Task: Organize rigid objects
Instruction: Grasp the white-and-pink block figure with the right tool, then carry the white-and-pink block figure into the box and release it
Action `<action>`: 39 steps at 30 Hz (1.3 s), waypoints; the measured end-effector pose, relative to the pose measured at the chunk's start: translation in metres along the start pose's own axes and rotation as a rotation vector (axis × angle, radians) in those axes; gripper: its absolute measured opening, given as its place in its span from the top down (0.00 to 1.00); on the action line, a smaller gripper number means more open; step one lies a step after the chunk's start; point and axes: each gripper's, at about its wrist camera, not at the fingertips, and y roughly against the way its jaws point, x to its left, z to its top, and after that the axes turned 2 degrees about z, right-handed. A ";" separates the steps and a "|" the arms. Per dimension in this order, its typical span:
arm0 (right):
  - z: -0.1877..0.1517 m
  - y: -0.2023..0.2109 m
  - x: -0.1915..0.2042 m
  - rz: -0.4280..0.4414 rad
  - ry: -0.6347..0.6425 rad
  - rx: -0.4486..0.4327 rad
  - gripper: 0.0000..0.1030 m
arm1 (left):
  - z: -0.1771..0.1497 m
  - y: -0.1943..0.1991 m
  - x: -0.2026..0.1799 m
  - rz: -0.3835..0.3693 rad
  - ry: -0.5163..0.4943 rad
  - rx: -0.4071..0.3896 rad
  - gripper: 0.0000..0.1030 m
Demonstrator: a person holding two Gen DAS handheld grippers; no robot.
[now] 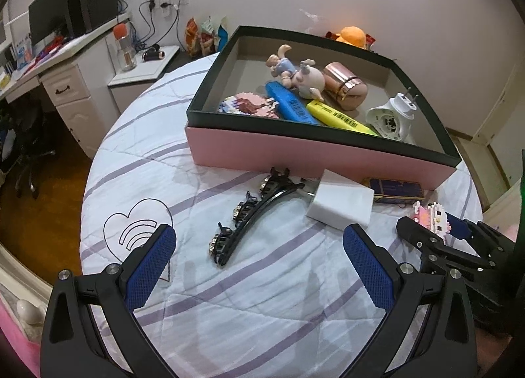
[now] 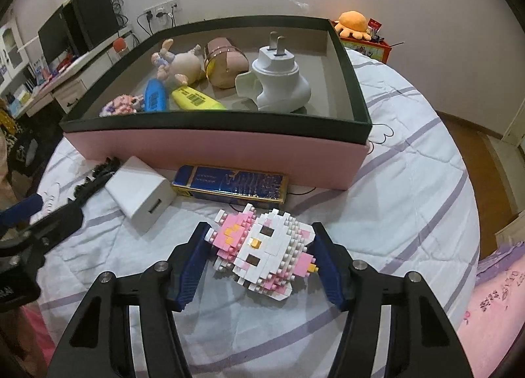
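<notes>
A pink box with a dark rim (image 1: 315, 154) (image 2: 210, 151) holds a pig figure, a rose-gold cup, blue and yellow markers, a white plug and a small brick model. On the striped cloth in front lie a black hair clip (image 1: 249, 217), a white charger block (image 1: 341, 204) (image 2: 139, 192), a blue flat box (image 2: 229, 182) and a pink-white brick cat (image 2: 262, 246). My right gripper (image 2: 259, 246) is closed around the brick cat, pads touching both its sides. My left gripper (image 1: 259, 263) is open and empty, just short of the hair clip.
The round table edge drops to a wooden floor on the left and right. A desk with monitors (image 1: 65, 16) and a cabinet with a bottle (image 1: 124, 49) stand at the back left. An orange plush (image 2: 354, 23) sits behind the box.
</notes>
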 end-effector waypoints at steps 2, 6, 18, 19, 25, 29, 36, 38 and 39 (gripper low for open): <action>0.000 0.008 -0.001 0.020 -0.007 -0.009 0.40 | 0.001 0.003 0.000 0.001 0.001 -0.007 0.00; 0.006 0.028 0.001 0.045 -0.002 -0.046 0.40 | 0.003 0.008 0.005 0.000 0.017 -0.020 0.00; 0.090 0.038 0.029 0.111 0.068 -0.168 0.40 | 0.063 0.016 0.032 0.053 0.063 -0.149 0.00; 0.098 0.029 0.030 0.116 0.069 -0.161 0.40 | 0.068 0.013 0.035 0.058 0.066 -0.153 0.00; 0.126 -0.017 0.035 0.140 0.064 -0.116 0.40 | 0.093 -0.018 0.047 0.075 0.090 -0.137 0.00; 0.138 -0.037 0.040 0.132 0.078 -0.102 0.40 | 0.103 -0.036 0.055 0.078 0.110 -0.127 0.00; 0.144 -0.049 0.041 0.093 0.104 -0.100 0.39 | 0.108 -0.049 0.056 0.070 0.106 -0.113 0.00; 0.144 -0.051 0.041 0.086 0.100 -0.096 0.39 | 0.107 -0.049 0.055 0.068 0.104 -0.111 0.00; 0.144 -0.052 0.039 0.085 0.099 -0.091 0.38 | 0.107 -0.048 0.055 0.067 0.104 -0.113 0.00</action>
